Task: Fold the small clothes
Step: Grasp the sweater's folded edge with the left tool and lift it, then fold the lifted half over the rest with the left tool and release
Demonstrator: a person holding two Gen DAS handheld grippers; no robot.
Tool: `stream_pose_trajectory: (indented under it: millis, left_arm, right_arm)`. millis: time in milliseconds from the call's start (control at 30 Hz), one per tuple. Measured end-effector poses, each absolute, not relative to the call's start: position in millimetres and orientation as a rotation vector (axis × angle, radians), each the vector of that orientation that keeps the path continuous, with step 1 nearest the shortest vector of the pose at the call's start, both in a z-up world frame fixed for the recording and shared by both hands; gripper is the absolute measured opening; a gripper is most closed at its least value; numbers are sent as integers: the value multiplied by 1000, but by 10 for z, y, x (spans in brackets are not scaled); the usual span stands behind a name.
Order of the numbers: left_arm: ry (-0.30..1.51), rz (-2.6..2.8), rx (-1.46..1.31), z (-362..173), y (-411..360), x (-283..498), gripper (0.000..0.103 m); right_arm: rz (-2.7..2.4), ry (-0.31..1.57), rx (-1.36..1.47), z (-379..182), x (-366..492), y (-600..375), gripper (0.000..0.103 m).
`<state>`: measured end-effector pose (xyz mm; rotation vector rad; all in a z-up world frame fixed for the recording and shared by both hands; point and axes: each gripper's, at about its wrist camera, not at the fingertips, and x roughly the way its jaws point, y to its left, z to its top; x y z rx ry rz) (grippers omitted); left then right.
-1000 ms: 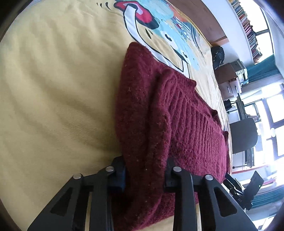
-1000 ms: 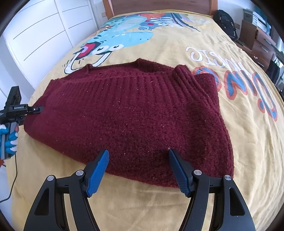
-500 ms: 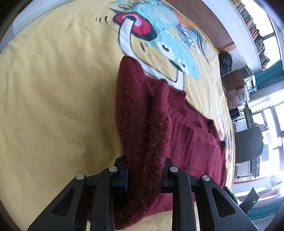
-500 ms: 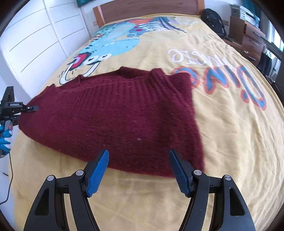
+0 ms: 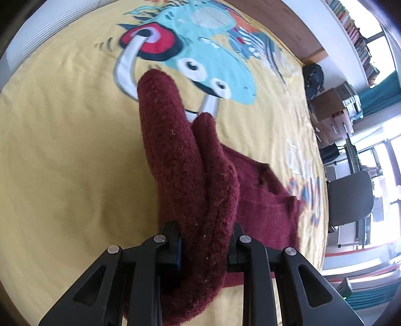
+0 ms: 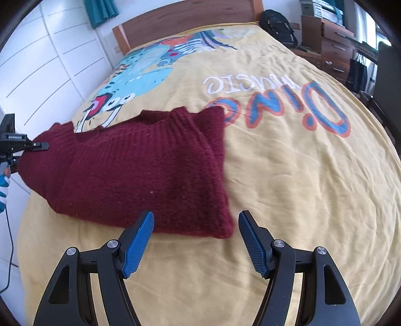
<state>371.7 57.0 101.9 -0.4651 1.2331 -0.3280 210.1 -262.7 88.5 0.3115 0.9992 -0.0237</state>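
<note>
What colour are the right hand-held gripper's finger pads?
Blue pads, seen best in the right wrist view.

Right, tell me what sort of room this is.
Almost certainly a bedroom, likely a child's: a bed with a wooden headboard, a yellow dinosaur-print bedspread with a maroon sweater lying on it, and a chest of drawers beside the bed.

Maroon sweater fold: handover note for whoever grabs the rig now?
Left gripper: shut on a bunched edge of the maroon knit sweater, holding that end lifted off the yellow dinosaur bedspread.
Right gripper: open, empty, hovering at the sweater's near edge, not touching.
Done: sweater looks partly folded into a narrower shape, right end flat on the bed.
Left: probably carry the lifted end over the flat part, release, smooth.
</note>
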Motion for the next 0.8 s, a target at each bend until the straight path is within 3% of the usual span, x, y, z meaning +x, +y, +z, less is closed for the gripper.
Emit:
stream_pose_trajectory:
  millis: [800]
  left_arm:
    - [1295,-489,-346,1022,-1867,3551,18]
  right_arm:
    - [-114,1021,363,658,1658,-3346,72]
